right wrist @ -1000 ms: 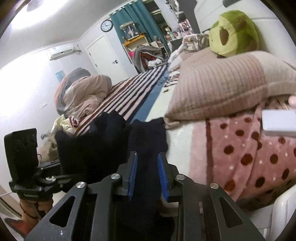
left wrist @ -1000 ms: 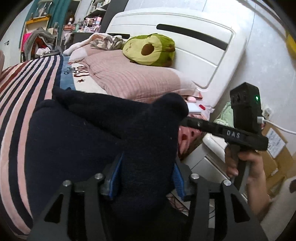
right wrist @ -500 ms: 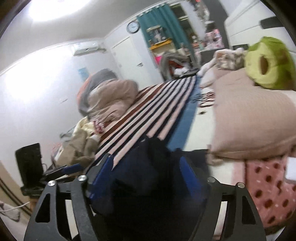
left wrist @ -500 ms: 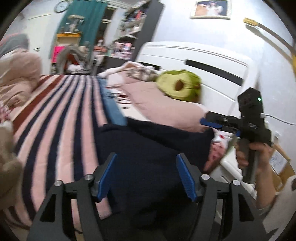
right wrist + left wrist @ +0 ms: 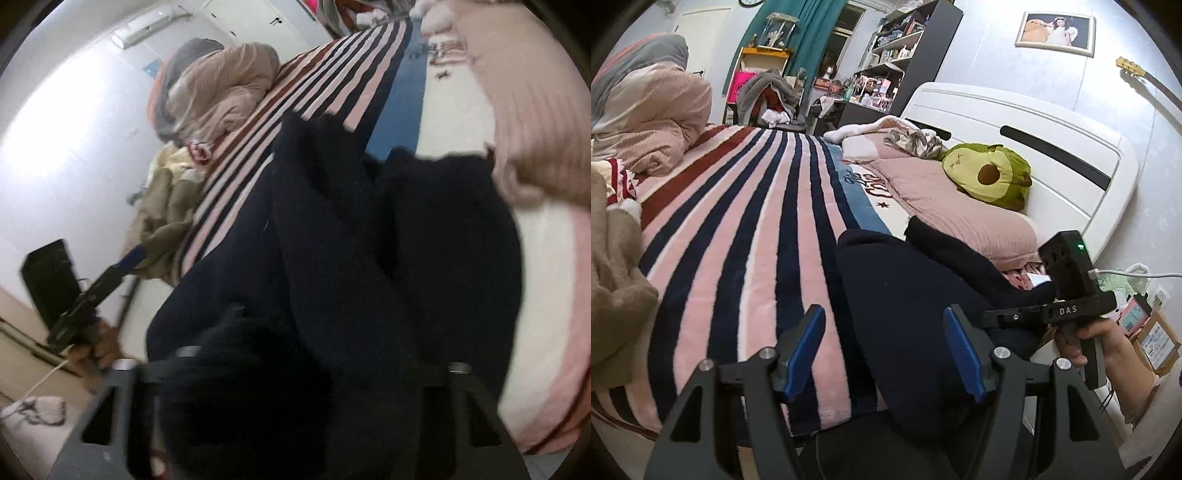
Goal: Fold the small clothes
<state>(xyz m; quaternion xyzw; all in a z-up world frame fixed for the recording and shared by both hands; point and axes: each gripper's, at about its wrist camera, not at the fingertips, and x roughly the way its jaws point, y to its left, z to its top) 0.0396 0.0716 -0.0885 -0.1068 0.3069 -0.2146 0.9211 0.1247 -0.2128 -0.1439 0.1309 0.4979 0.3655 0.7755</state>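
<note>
The dark garment (image 5: 908, 295) lies on the near edge of the bed (image 5: 746, 229), partly on the striped blanket and partly beside the pink pillow (image 5: 960, 210). Its long axis runs away from the person, from the bed's edge toward the pillow, and in the right wrist view it reads as two long dark lobes (image 5: 369, 240) side by side — legs or sleeves, which cannot be told.

The left gripper (image 5: 886, 350) hangs above the garment's near end with its jaws spread wide and nothing between them; the cloth sits just ahead of and below the blue pads (image 5: 809, 343), a little toward the right pad. The right gripper (image 5: 1045, 314) is seen from the left view held low at the garment's right side, by the bed's corner. Whether its jaws are spread or closed cannot be told: the right wrist view is blurred and dark cloth fills the space where the fingers would show.

Judging by this, the left gripper is better placed over the near hem, so a fold along the long axis — near end carried toward the pillow — would likely start there.
</note>
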